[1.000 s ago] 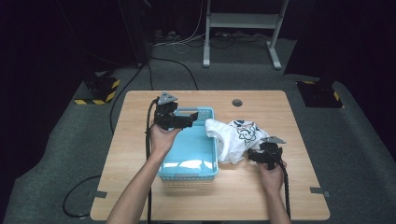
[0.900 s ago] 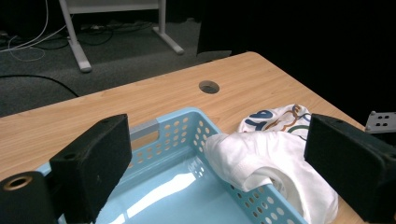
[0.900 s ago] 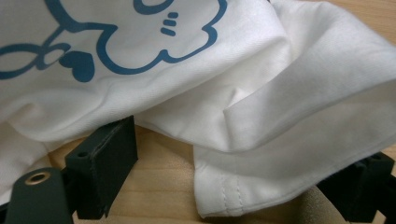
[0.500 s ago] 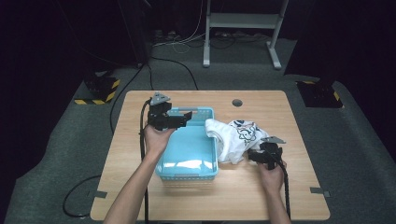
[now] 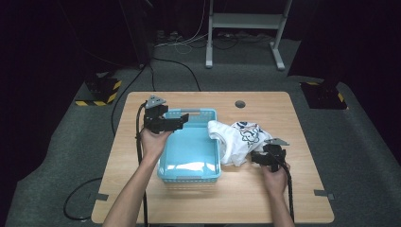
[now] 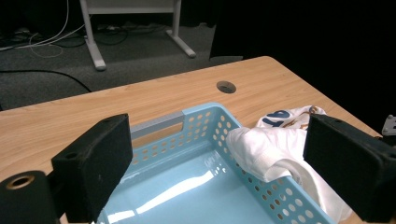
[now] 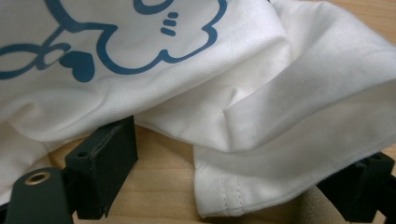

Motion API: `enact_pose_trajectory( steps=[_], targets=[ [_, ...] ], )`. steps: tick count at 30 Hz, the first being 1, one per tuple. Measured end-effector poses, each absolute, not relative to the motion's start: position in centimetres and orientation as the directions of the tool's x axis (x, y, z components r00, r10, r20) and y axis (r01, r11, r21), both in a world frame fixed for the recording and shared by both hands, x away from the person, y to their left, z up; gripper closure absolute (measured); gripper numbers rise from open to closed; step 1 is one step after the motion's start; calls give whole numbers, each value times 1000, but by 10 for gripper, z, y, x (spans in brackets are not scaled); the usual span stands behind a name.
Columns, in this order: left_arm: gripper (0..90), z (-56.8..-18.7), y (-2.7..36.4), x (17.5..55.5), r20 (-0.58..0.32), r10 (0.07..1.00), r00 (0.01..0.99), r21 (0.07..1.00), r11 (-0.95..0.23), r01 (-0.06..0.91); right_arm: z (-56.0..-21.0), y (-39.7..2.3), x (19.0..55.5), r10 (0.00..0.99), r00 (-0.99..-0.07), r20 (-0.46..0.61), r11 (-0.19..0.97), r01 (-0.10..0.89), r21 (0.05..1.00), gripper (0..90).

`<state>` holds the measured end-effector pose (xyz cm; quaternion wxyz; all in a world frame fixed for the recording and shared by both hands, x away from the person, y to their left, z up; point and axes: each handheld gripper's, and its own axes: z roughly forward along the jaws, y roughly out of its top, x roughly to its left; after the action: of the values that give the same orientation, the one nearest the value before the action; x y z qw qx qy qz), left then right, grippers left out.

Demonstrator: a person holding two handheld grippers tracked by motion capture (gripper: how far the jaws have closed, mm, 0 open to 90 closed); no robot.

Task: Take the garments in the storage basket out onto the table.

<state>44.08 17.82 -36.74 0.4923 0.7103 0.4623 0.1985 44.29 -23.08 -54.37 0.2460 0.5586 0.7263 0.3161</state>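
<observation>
Standing on grey carpet in a dark room, a light wooden table (image 5: 246, 198) has a round cable hole (image 5: 240, 104) near its far edge. Behind it are a white metal frame (image 5: 246, 21) and loose cables on the floor. On the table there is one light blue perforated basket (image 5: 189, 156) and one white T-shirt (image 5: 239, 139) with a blue cartoon print. The shirt lies crumpled just right of the basket, with one corner draped over the basket's right rim.

Two grippers are in use. The left gripper (image 5: 182, 119) hovers over the basket's far left corner, its jaws spread wide and holding nothing. The right gripper (image 5: 255, 158) sits low at the shirt's near edge, jaws apart, with the shirt's hem lying between them; no grip has closed.

Compared with a second ago, the left gripper has shifted slightly leftward. The right gripper, shirt and basket have not moved.
</observation>
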Motion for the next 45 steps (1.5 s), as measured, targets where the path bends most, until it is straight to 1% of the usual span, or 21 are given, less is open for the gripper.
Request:
enact_pose_trajectory(
  steps=[45],
  targets=[
    [88,-379,216,429,-200,887,417,878,-27,478,-544,-231,443,967,-254,-4,176,656,734,129]
  ],
)
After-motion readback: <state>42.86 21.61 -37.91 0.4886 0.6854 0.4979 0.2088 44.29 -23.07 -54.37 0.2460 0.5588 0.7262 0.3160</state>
